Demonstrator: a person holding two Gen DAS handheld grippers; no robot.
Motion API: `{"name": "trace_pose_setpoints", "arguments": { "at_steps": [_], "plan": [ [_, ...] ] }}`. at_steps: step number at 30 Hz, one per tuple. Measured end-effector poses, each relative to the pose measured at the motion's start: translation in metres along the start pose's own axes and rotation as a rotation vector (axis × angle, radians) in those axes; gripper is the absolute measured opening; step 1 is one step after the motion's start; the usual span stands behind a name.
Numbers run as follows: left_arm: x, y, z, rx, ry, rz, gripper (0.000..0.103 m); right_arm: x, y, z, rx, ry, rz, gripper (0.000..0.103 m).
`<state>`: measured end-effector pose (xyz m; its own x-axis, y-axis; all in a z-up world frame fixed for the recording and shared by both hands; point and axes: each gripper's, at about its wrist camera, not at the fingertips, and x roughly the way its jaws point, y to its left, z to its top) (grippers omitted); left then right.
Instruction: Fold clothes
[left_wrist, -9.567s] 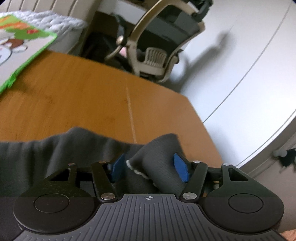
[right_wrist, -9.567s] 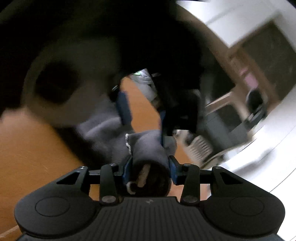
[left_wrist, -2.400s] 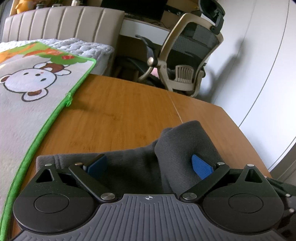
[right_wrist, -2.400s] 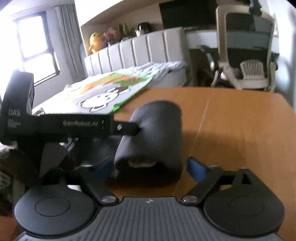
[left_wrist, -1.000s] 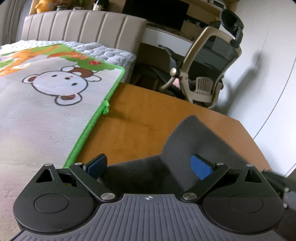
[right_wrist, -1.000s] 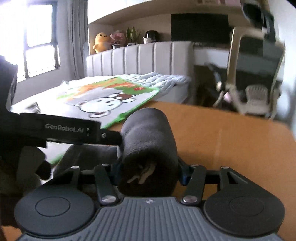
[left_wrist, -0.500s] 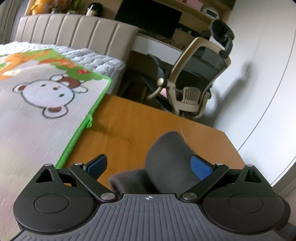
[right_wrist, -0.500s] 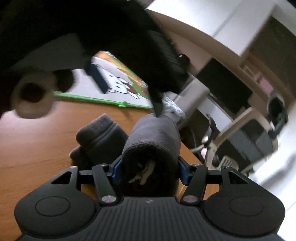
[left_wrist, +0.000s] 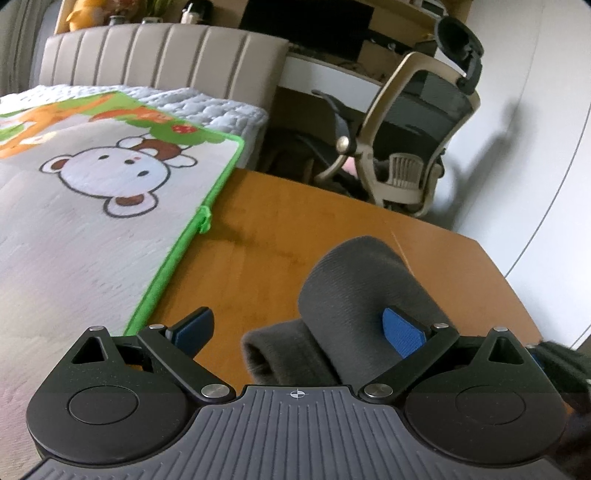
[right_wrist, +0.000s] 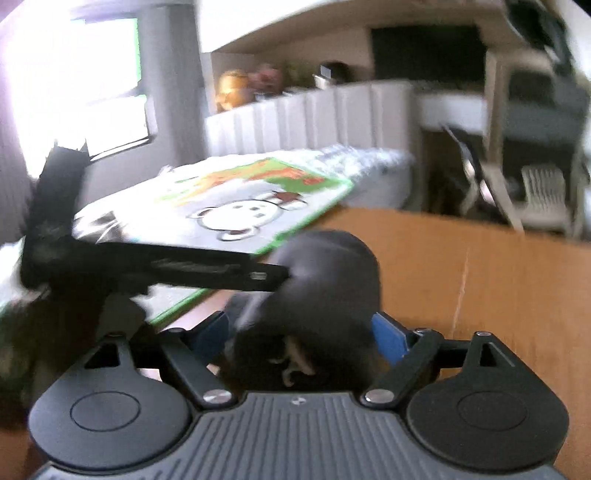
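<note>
A dark grey garment (left_wrist: 362, 291), rolled into a thick bundle, lies on the wooden table (left_wrist: 280, 236). My left gripper (left_wrist: 299, 328) is open wide around its near end; the roll sits close to the right blue pad (left_wrist: 402, 332) and well clear of the other. In the blurred right wrist view the same roll (right_wrist: 332, 280) lies between the spread fingers of my right gripper (right_wrist: 301, 334), which is open. There the left gripper (right_wrist: 166, 266) shows side-on, its fingertip at the roll's left side.
A play mat (left_wrist: 92, 206) with a cartoon bear and a green border covers the table's left part. Past the far table edge stand a mesh office chair (left_wrist: 417, 147) and a padded headboard (left_wrist: 155, 59). A white wall (left_wrist: 546, 147) closes the right side.
My right gripper, shut on the roll half a second ago, has spread its fingers and swung level with the table. The left gripper stayed open and shifted slightly.
</note>
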<state>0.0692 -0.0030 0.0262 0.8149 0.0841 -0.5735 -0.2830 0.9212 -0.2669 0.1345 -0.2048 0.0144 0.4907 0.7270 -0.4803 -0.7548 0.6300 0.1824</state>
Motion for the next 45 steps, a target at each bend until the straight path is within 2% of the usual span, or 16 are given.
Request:
{"name": "trace_pose_setpoints", "arguments": {
  "at_steps": [3, 4, 6, 9, 12, 15, 19, 24, 26, 29, 32, 35, 39, 43, 45],
  "plan": [
    [-0.001, 0.004, -0.001, -0.003, 0.006, 0.002, 0.101, 0.019, -0.017, -0.007, 0.12, 0.032, 0.033, 0.089],
    [-0.001, 0.004, -0.001, -0.005, 0.007, 0.002, 0.101, 0.021, -0.017, -0.007, 0.12, 0.026, 0.026, 0.084],
    [0.001, 0.004, 0.0, -0.008, -0.001, 0.004, 0.101, 0.024, -0.016, -0.006, 0.103, 0.019, 0.006, 0.061],
    [0.002, 0.002, 0.003, -0.031, -0.015, -0.021, 0.101, 0.019, -0.017, -0.002, 0.075, 0.018, -0.017, 0.05],
    [-0.002, 0.005, 0.007, -0.05, -0.025, -0.024, 0.1, 0.007, -0.014, 0.004, 0.006, -0.008, -0.084, 0.048],
    [-0.01, 0.017, 0.013, -0.101, -0.04, -0.018, 0.1, 0.002, 0.012, 0.008, -0.228, -0.054, -0.199, 0.048],
    [-0.022, 0.023, 0.022, -0.15, -0.07, -0.043, 0.1, 0.008, 0.05, -0.008, -0.5, -0.048, -0.233, 0.048],
    [-0.023, 0.008, 0.024, -0.086, -0.063, -0.062, 0.1, 0.017, 0.091, -0.041, -0.783, -0.075, -0.322, 0.05],
    [-0.02, 0.004, 0.02, -0.042, -0.058, -0.026, 0.101, 0.02, 0.101, -0.048, -0.861, -0.09, -0.346, 0.054],
    [-0.021, 0.011, 0.01, -0.025, -0.049, -0.003, 0.101, 0.016, 0.098, -0.044, -0.826, -0.074, -0.289, 0.065],
    [-0.024, 0.026, -0.002, -0.032, -0.036, 0.011, 0.101, -0.002, 0.08, -0.027, -0.661, -0.034, -0.133, 0.07],
    [-0.026, 0.037, -0.008, -0.053, -0.032, 0.024, 0.101, -0.018, 0.051, -0.004, -0.423, -0.006, 0.059, 0.07],
    [-0.024, 0.041, -0.011, -0.063, -0.026, 0.038, 0.101, -0.018, 0.012, 0.021, -0.13, 0.014, 0.135, 0.07],
    [-0.021, 0.043, -0.013, -0.068, -0.019, 0.05, 0.101, 0.0, 0.004, 0.016, -0.076, 0.054, 0.145, 0.07],
    [-0.019, 0.044, -0.014, -0.072, -0.015, 0.055, 0.101, 0.008, -0.001, 0.013, -0.048, 0.074, 0.15, 0.075]
  ]
}}
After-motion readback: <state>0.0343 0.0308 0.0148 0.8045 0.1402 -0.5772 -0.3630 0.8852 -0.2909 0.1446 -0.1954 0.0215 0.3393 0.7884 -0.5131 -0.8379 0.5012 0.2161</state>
